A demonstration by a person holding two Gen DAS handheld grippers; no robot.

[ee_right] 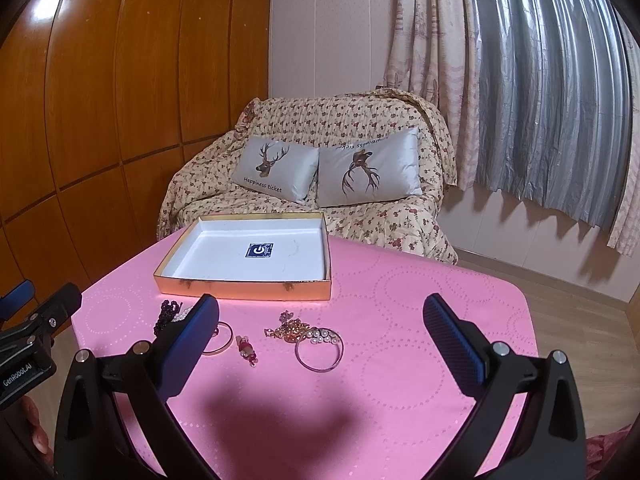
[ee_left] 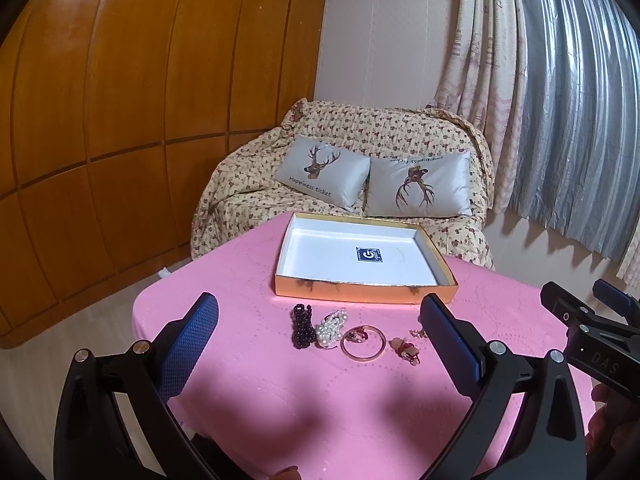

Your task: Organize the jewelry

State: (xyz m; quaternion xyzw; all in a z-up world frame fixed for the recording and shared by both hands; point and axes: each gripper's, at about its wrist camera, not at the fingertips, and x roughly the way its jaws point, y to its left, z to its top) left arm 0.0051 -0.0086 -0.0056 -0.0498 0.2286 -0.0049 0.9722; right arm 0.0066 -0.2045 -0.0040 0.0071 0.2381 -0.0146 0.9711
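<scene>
Pink tablecloth [ee_right: 420,320] lies bare at your three o'clock; jewelry [ee_right: 304,334] hugs the box [ee_right: 244,286] at twelve; both grippers, left gripper [ee_left: 320,320] and right gripper [ee_right: 320,316], hover spread and unloaded.

1 box [ee_right: 244,286], 2 bangles [ee_right: 319,349], 2 pillows [ee_right: 276,174].

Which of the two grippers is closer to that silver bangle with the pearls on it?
Right. The silver bangle lies just ahead between the right gripper fingers; the left gripper is further left, over the dark beads.

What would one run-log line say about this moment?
stage: start | left gripper: open, holds nothing | right gripper: open, holds nothing | jewelry: loose on pink tablecloth | box: no jewelry inside
</scene>
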